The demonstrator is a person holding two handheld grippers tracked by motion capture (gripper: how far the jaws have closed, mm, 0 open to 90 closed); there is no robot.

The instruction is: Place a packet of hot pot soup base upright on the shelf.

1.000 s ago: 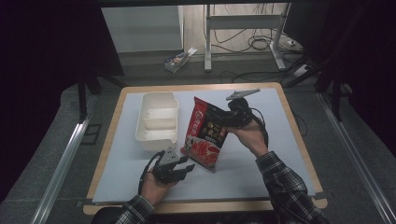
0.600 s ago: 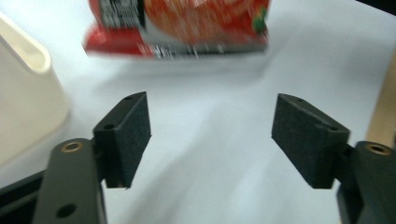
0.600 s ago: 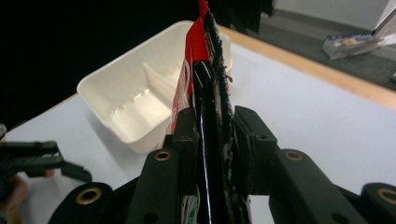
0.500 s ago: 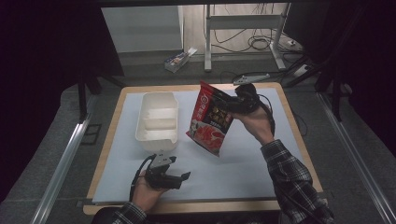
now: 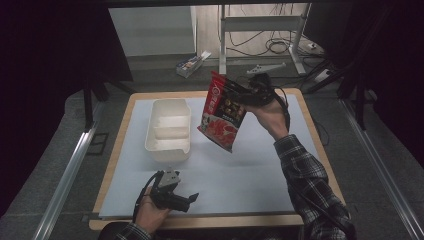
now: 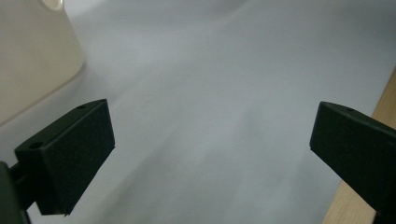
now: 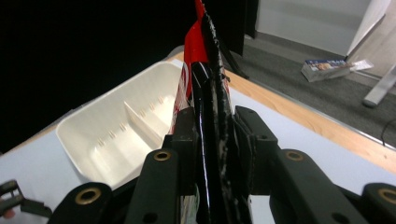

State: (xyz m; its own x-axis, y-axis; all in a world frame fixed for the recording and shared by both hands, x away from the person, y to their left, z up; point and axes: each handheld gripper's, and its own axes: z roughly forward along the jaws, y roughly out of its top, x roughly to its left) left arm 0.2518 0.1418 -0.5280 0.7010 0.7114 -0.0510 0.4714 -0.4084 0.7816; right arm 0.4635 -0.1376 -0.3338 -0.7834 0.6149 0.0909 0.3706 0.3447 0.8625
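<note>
The right gripper (image 5: pixel 250 95) is clamping the upper edge of a glossy red printed food pouch (image 5: pixel 222 112), holding it tilted in the air above the pale grey table mat (image 5: pixel 260 170), just right of the cream plastic divided container (image 5: pixel 169 131). From the right gripper view the pouch (image 7: pixel 210 93) is running edge-on between the closed pads. Near the front wooden edge of the table (image 5: pixel 210 221), the left gripper (image 5: pixel 187 201) is lying low, its jaws having just been opening and now standing wide apart with nothing between them.
</note>
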